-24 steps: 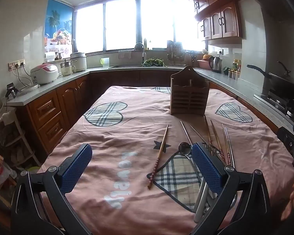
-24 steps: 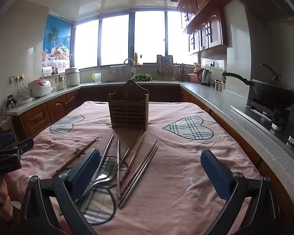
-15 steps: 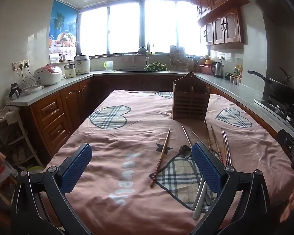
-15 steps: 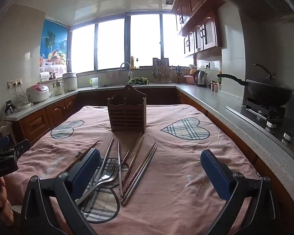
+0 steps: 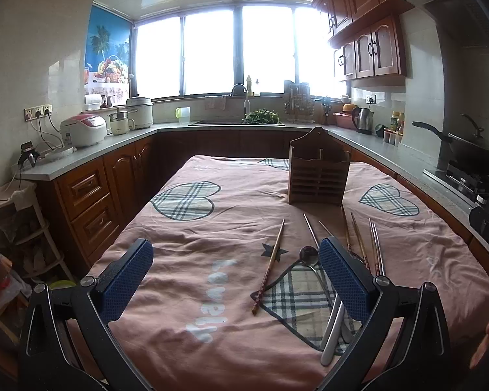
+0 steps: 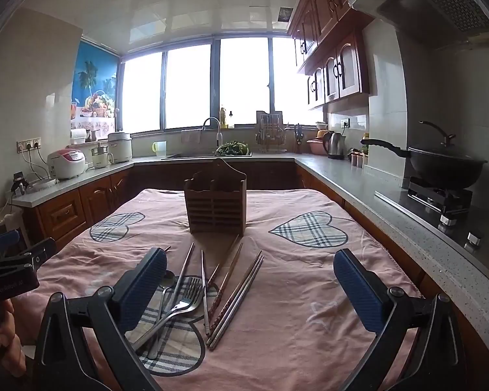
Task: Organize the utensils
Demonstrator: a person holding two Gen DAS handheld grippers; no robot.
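A wooden utensil holder [image 5: 318,176] [image 6: 215,205] stands upright on the pink cloth-covered table [image 5: 212,228] [image 6: 309,293]. In front of it lie several chopsticks [image 6: 234,293], a fork [image 6: 179,303] and a spoon [image 5: 308,255]. One wooden chopstick [image 5: 270,265] lies apart to the left. My left gripper [image 5: 236,278] is open and empty, above the near table edge, left of the utensils. My right gripper [image 6: 249,288] is open and empty, with the utensil pile between its fingers in view.
Counters run around the table with a rice cooker [image 5: 83,128], a sink [image 5: 241,120], a kettle [image 6: 335,145] and a wok on the stove [image 6: 440,166]. Wooden cabinets stand at the left [image 5: 88,202]. The other gripper shows at each view's edge [image 6: 13,270].
Both grippers have risen and tilted up a little; the table and holder sit lower in both views. Both stay open and empty. The utensils have not moved.
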